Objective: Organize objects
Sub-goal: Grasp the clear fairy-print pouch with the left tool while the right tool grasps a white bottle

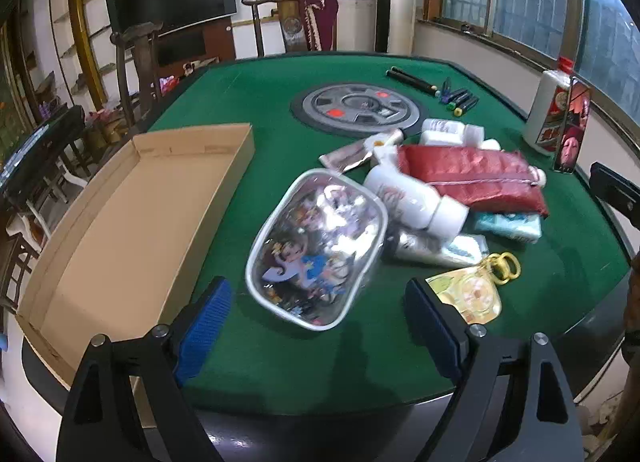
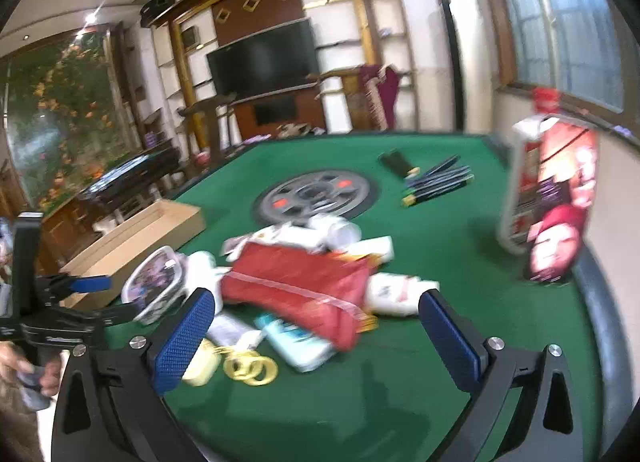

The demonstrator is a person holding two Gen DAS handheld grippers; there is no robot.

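Observation:
A pile of toiletries lies on the green table (image 1: 280, 102): a clear cartoon-print pouch (image 1: 316, 246), a white bottle (image 1: 412, 194), a red pouch (image 1: 468, 174), a teal packet (image 1: 508, 224) and a yellow keyring charm (image 1: 472, 290). An empty cardboard tray (image 1: 132, 222) lies to the left. My left gripper (image 1: 318, 328) hovers open just before the clear pouch, holding nothing. My right gripper (image 2: 318, 336) is open above the red pouch (image 2: 300, 282) and teal packet (image 2: 296, 342), also holding nothing. The right wrist view is blurred.
A round grey hub (image 1: 356, 106) sits in the table's middle. Black sticks and markers (image 1: 452, 94) lie at the far side. A tall white bottle with a red box (image 1: 560, 118) stands at the right edge. Chairs and a television stand beyond the table.

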